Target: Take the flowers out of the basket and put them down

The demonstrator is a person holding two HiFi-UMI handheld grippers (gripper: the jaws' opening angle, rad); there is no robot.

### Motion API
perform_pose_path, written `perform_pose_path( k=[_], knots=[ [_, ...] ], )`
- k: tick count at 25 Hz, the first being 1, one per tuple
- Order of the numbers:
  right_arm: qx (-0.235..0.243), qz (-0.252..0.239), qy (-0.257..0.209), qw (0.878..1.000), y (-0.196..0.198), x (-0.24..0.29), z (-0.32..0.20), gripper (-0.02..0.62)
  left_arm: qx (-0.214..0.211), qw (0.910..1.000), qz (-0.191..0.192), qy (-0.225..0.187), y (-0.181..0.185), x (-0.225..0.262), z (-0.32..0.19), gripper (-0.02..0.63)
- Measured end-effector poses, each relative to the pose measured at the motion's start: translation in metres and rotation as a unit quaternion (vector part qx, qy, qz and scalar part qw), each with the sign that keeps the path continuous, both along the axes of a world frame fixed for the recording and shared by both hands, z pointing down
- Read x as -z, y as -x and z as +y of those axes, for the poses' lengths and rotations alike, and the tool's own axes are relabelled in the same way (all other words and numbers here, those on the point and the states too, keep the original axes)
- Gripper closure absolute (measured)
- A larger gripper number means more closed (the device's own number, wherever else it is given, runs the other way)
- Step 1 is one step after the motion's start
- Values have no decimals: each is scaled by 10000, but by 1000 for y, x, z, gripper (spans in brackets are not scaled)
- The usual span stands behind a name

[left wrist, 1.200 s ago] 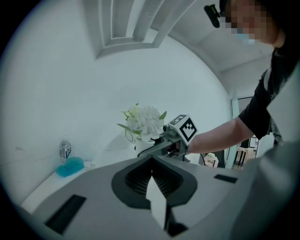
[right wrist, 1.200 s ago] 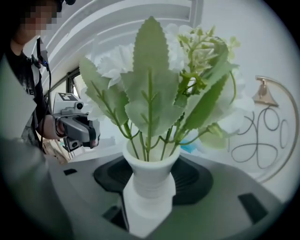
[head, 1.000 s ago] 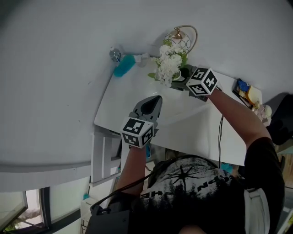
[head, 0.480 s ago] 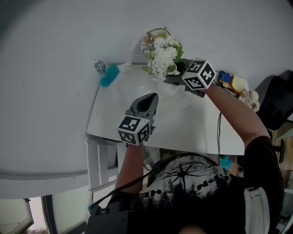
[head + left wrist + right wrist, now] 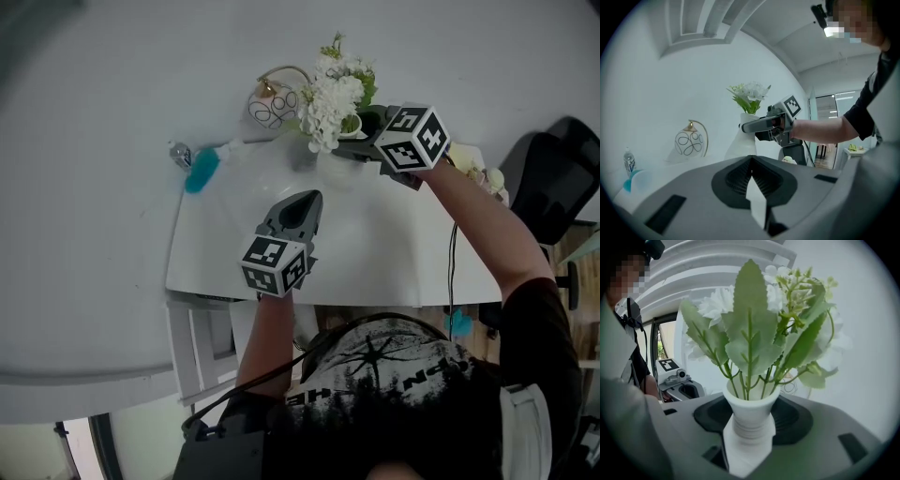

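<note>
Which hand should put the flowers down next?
The right. The right gripper is shut on the neck of the white vase that holds the flowers. The left gripper is shut on nothing, over the table, apart from them.

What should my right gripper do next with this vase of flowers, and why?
Probably lower it onto the bare white table: the right gripper has its jaws shut on the neck of the white vase, flowers upright; the left gripper is shut and empty.
</note>
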State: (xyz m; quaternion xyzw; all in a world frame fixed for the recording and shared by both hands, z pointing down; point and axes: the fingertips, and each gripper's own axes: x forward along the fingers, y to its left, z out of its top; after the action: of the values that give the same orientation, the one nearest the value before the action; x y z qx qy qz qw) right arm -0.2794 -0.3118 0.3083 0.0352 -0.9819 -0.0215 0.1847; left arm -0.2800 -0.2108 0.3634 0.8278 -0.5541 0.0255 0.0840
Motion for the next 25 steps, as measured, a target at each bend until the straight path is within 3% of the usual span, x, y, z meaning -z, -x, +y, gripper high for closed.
perform_pose_path(
  k=[12, 25],
  knots=[
    [-530, -143, -157, 9984, -96, 18, -17, 342, -561, 9984, -42, -65, -81, 6, -22, 595],
    [-988, -15, -58, 9951, -179, -35, -27, 342, -818, 9965, 48, 177, -145, -20, -35, 595]
  ],
)
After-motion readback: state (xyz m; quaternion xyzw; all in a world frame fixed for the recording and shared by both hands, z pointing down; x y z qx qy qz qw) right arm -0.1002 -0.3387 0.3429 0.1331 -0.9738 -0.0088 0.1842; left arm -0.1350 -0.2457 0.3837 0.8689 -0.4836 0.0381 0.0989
